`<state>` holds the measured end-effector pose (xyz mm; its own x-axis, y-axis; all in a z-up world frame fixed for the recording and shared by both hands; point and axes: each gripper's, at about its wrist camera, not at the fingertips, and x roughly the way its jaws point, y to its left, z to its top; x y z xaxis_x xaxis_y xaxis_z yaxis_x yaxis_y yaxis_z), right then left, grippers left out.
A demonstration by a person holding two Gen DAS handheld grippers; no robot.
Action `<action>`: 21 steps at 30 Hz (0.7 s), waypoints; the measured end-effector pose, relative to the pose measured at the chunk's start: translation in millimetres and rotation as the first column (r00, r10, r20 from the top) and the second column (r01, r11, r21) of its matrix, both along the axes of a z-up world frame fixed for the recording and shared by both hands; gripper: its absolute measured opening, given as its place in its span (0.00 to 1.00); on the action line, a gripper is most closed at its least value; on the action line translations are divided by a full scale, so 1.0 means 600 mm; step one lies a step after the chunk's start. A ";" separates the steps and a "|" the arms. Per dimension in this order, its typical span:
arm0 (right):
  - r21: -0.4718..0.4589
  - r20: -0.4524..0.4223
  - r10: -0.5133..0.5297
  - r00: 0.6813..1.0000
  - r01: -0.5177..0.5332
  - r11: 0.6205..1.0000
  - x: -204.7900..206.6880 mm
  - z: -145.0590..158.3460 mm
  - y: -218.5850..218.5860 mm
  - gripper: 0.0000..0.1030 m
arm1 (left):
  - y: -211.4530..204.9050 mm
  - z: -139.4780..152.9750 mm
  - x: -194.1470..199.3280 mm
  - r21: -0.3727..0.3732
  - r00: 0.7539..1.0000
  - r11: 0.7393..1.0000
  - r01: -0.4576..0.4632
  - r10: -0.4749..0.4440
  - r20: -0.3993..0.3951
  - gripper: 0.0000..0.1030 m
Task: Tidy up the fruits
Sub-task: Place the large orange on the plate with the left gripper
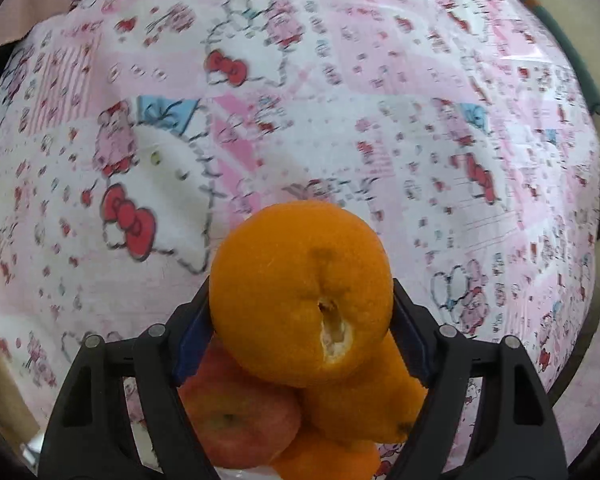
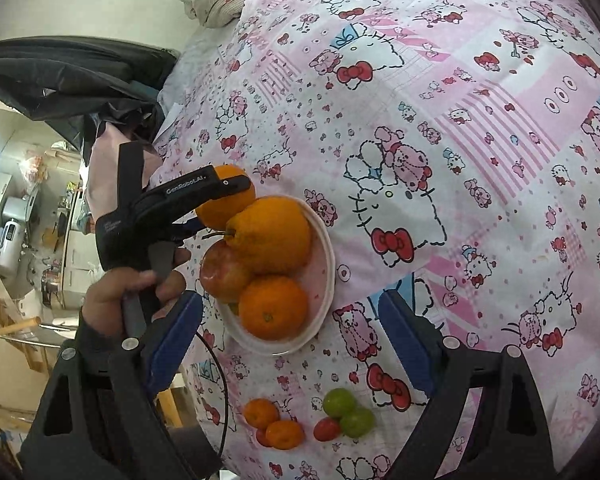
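Orange (image 1: 300, 292) sits clamped in the left gripper (image 1: 302, 328), just above the plate (image 2: 326, 256) (already holding an apple (image 2: 222, 270) and two citrus). Lower gently into the far gap, then release. Right gripper (image 2: 290, 340) hangs apart, empty, near the small fruits (image 2: 342, 416).

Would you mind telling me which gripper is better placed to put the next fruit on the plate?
Left. The left gripper already clamps an orange right above the fruit on the plate. The right gripper is open, empty and farther back.
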<state>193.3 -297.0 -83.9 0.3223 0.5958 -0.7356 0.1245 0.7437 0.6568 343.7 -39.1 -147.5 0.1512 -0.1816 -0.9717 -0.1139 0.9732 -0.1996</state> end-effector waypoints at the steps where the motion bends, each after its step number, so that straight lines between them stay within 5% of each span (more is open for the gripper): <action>1: 0.002 0.002 0.001 1.000 -0.001 1.000 0.000 0.001 0.001 0.89 | 0.004 -0.003 0.000 0.011 1.000 1.000 -0.012 0.012 -0.016 0.74; 12: -0.021 0.013 0.011 1.000 -0.011 1.000 -0.002 0.006 0.008 0.89 | 0.000 -0.026 0.003 -0.002 0.998 1.000 -0.016 0.016 -0.065 0.82; 21: -0.032 0.019 0.017 1.000 -0.017 0.999 -0.001 0.009 0.010 0.89 | 0.011 0.027 -0.027 -0.003 1.000 1.000 -0.010 0.010 0.013 0.82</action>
<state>192.9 -291.0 -78.5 0.3270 0.5776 -0.7479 0.0991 0.7661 0.6350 327.8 -32.3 -131.1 0.1657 -0.1824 -0.9692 -0.1210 0.9716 -0.2036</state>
